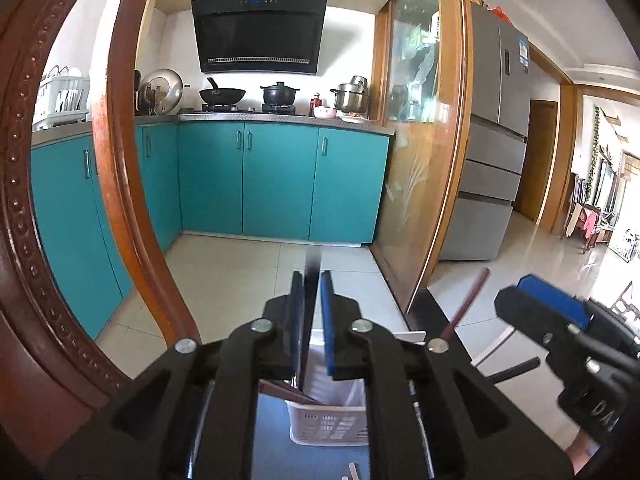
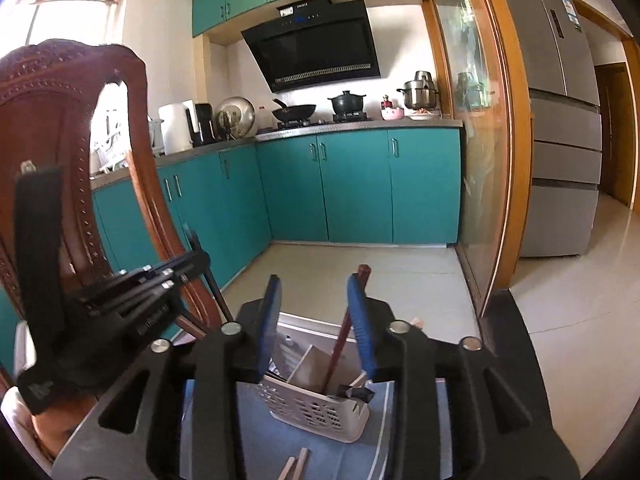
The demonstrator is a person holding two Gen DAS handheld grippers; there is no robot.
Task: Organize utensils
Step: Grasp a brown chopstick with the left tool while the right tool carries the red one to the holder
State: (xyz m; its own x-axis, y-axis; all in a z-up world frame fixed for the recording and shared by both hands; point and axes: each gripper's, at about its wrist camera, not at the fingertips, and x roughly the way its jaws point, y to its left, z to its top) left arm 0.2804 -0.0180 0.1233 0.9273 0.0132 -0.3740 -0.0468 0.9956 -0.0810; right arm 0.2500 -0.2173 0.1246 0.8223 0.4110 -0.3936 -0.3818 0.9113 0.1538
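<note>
A white perforated utensil basket (image 1: 328,420) (image 2: 316,408) stands on a blue mat, below both grippers. My left gripper (image 1: 312,304) is shut on a dark, thin utensil (image 1: 311,280) that stands upright over the basket. My right gripper (image 2: 316,292) is open above the basket. A dark red chopstick (image 2: 340,344) leans in the basket beside its right finger, and also shows in the left wrist view (image 1: 466,304). Each gripper shows in the other's view: the right one (image 1: 560,320), the left one (image 2: 152,284).
Loose chopstick ends (image 2: 294,464) lie on the blue mat (image 2: 240,448) near me. A carved wooden chair back (image 1: 120,160) stands close on the left. Teal kitchen cabinets (image 1: 280,184), a glass sliding door (image 1: 420,140) and a fridge (image 1: 492,140) lie beyond.
</note>
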